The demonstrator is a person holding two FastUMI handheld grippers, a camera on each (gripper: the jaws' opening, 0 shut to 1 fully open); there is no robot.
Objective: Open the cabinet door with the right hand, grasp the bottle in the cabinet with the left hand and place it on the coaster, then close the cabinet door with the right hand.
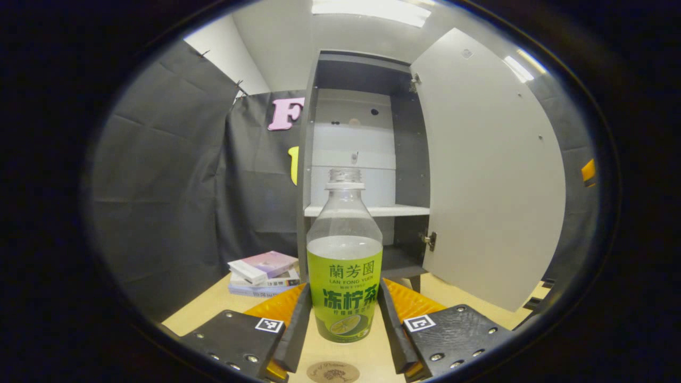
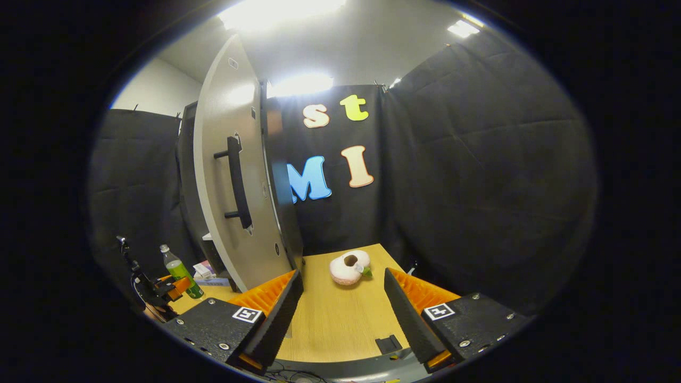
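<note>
In the left gripper view, the left tongs [image 1: 345, 324] stand apart with one bottle [image 1: 345, 266] upright between the fingers; whether they press its sides cannot be told. The bottle stands on the worktop [image 1: 213, 306], just beyond one round coaster [image 1: 333, 372] at the near edge. Behind it, one cabinet [image 1: 362, 159] stands with its door [image 1: 489, 170] swung open to the right. A small stack of books [image 1: 263, 272] lies to the left. In the right gripper view, the right tongs [image 2: 343, 314] gape wide, holding nothing, over the worktop near one plush toy [image 2: 349, 267].
</note>
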